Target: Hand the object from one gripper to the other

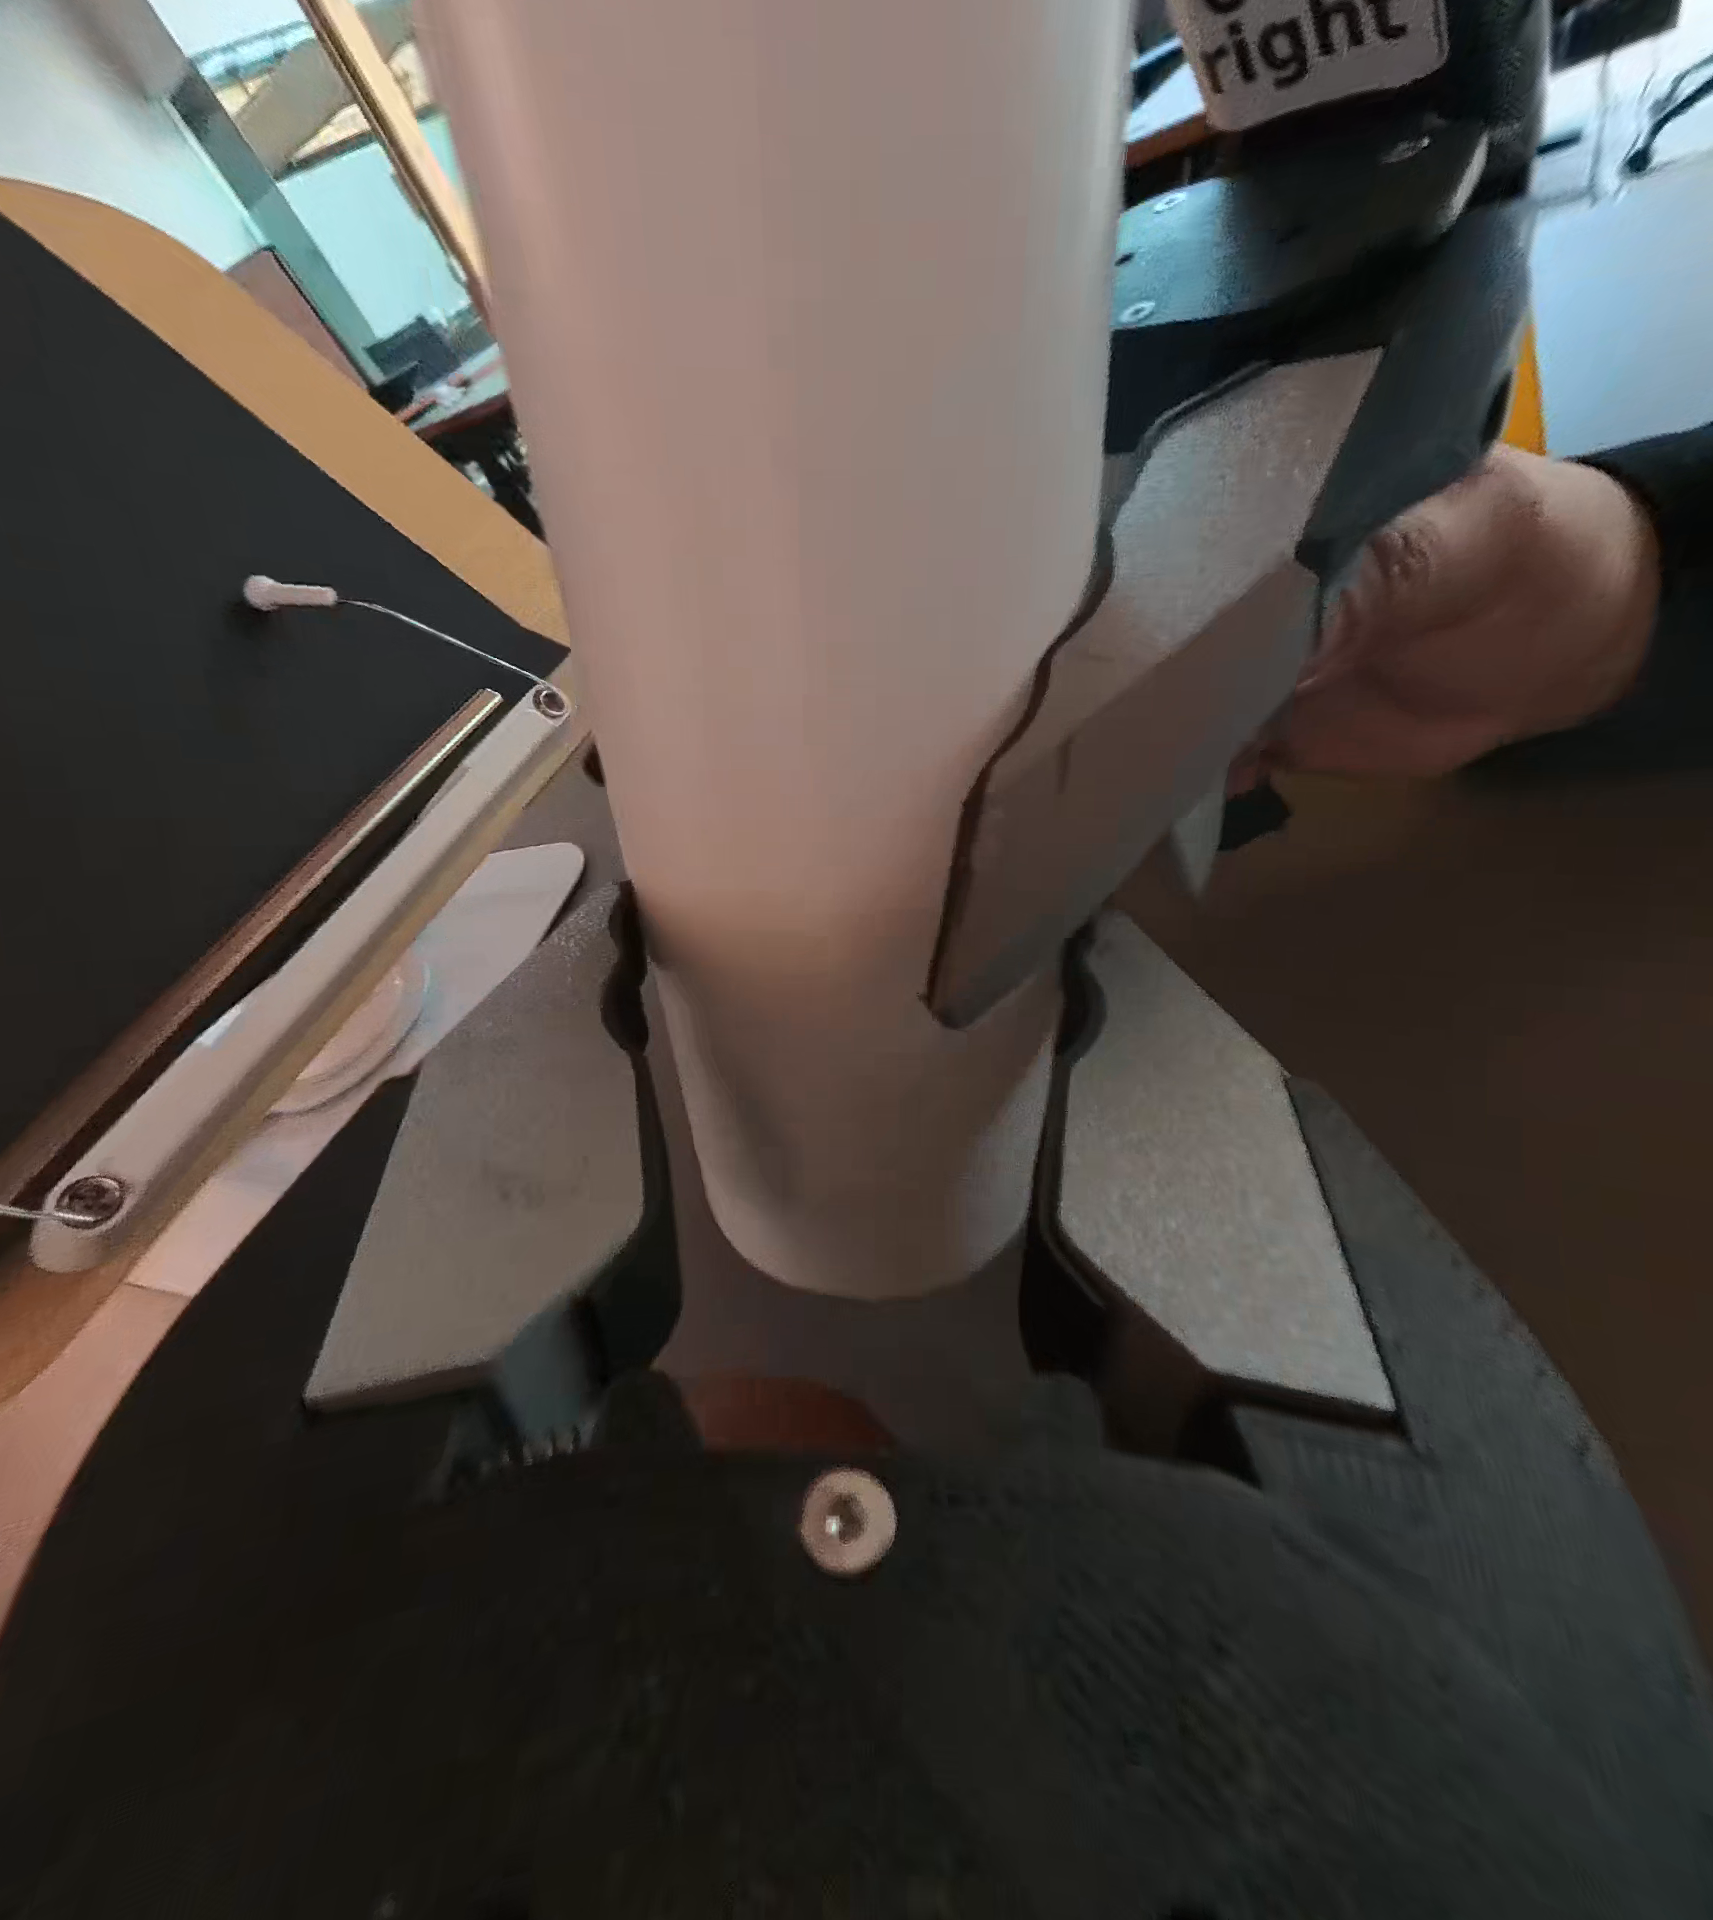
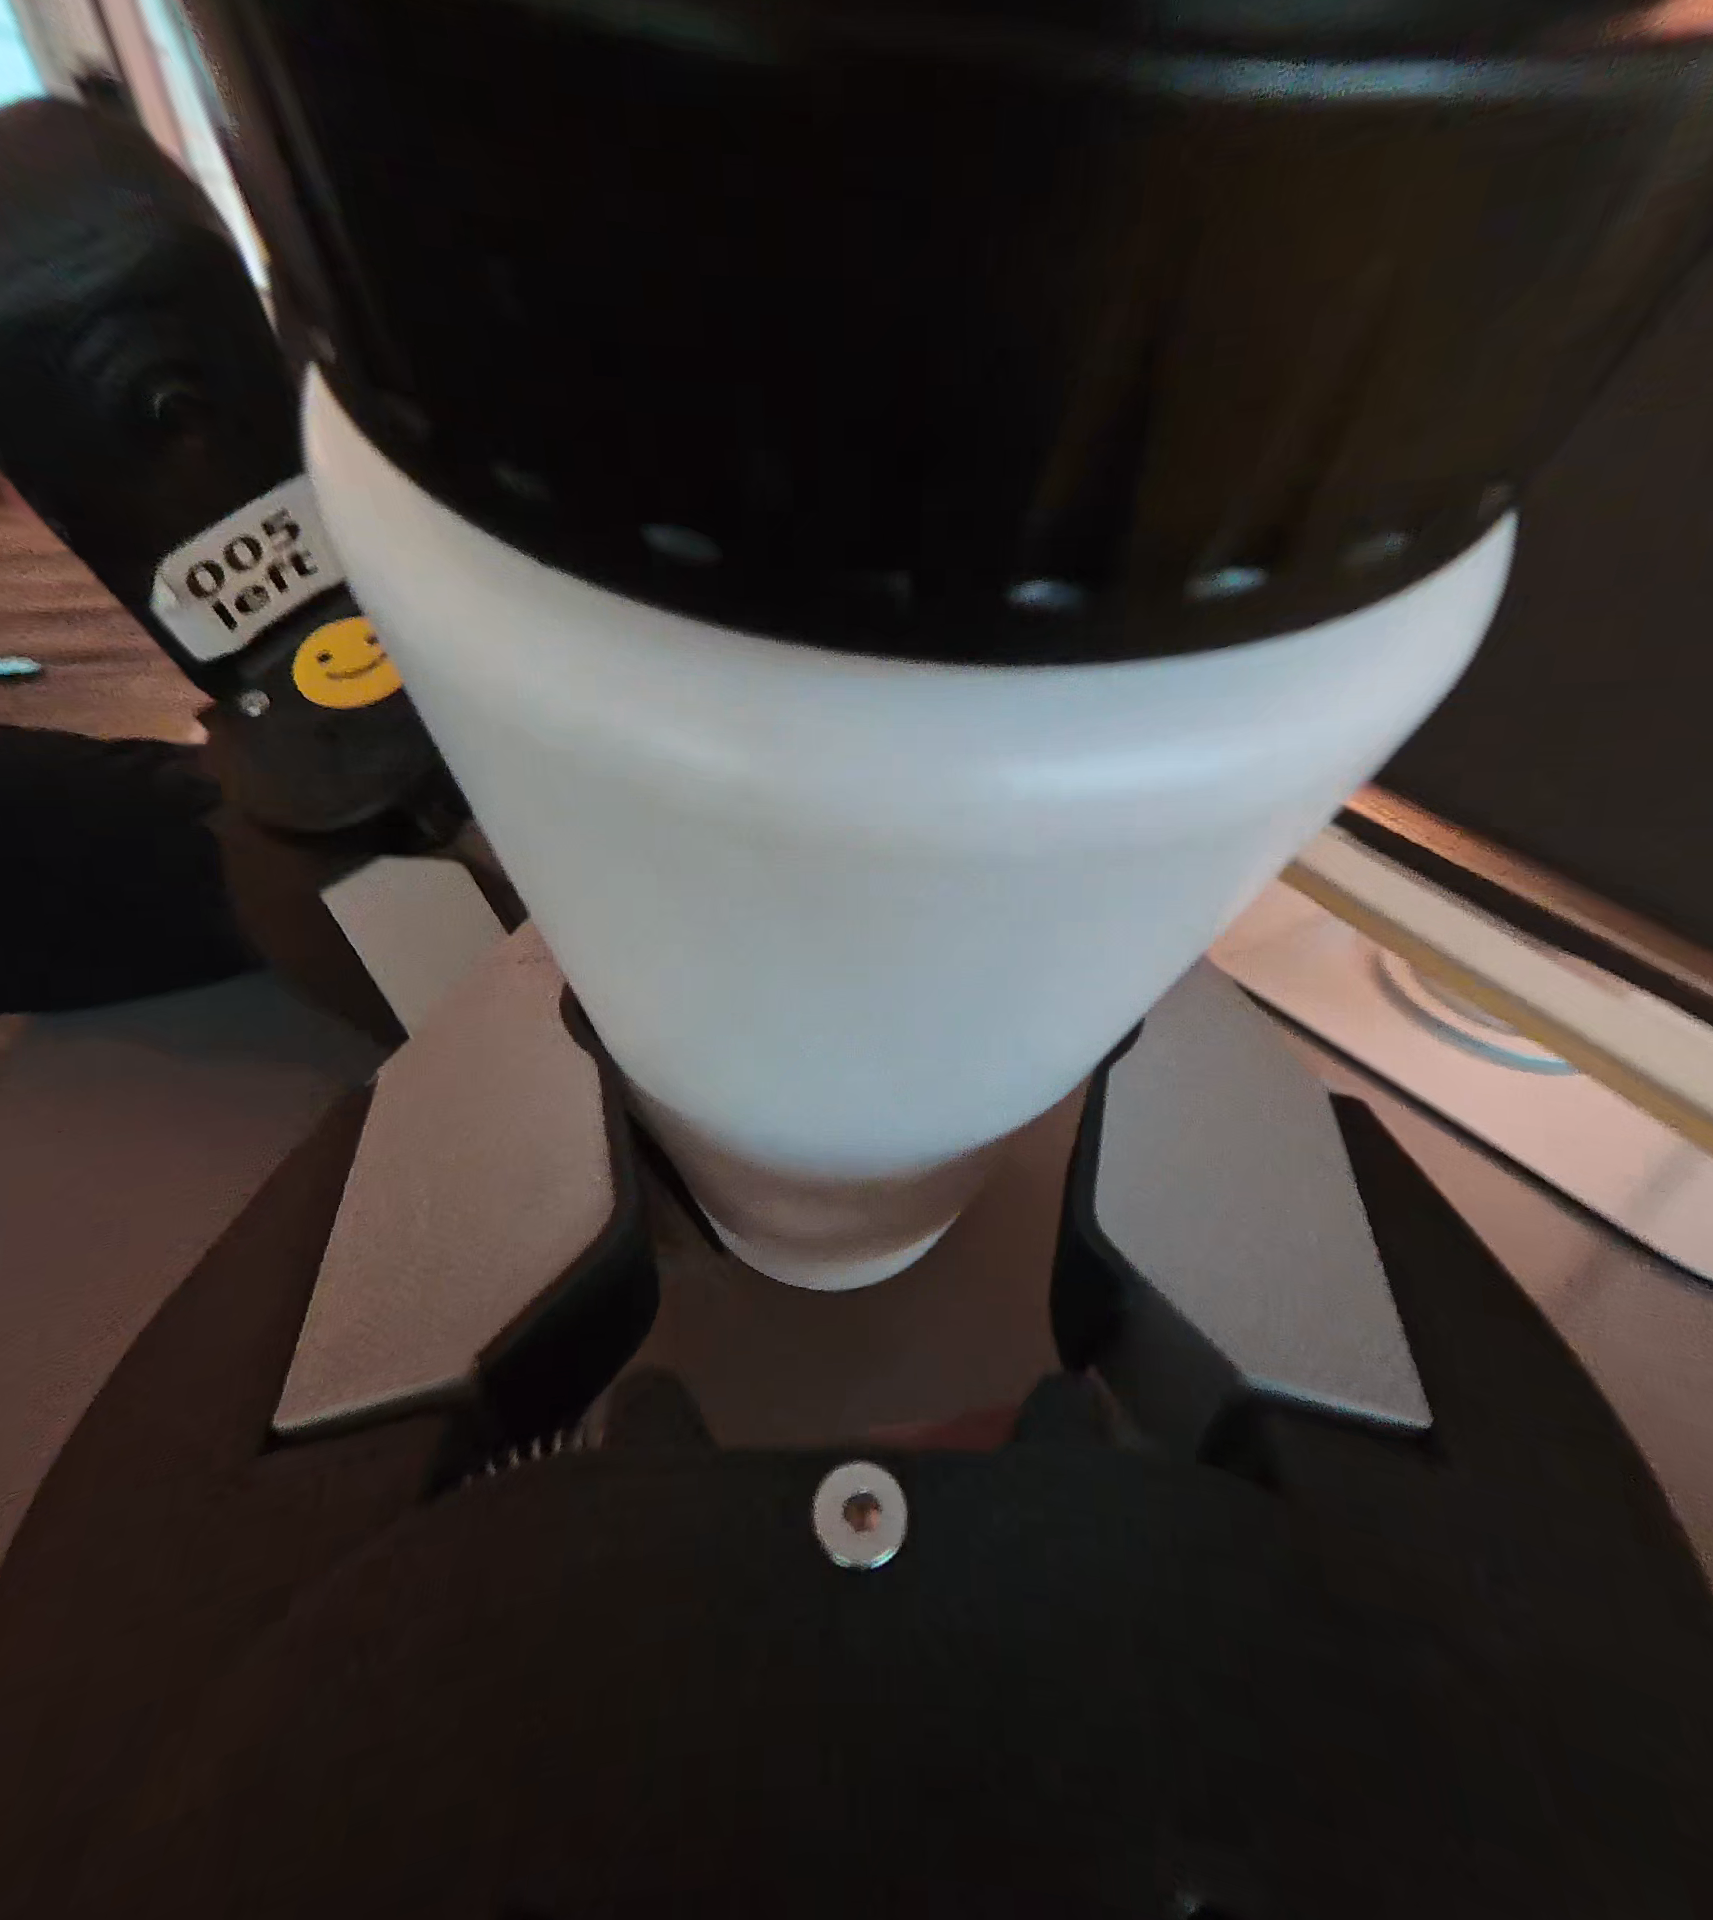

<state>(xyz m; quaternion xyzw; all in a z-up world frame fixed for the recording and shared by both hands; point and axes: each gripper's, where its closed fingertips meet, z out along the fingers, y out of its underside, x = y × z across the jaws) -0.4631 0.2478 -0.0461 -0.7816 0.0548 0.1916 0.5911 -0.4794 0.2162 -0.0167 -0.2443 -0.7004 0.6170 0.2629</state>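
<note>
Left wrist view: left claw (image 1: 847, 1081) clamped the white bottle (image 1: 800, 582) near its base; right claw (image 1: 1070, 790) pressed its side just above, both holding for the handover. Bottle top cut off.
Right wrist view: right claw (image 2: 857, 1122) gripped the bottle's (image 2: 893, 883) white body below its black cap (image 2: 883, 312); image blurred.

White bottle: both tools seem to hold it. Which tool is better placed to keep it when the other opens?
Probably the right tool: its fingers clamp the white bottle farther up the body, while the left tool pinches only the bottom end.
</note>
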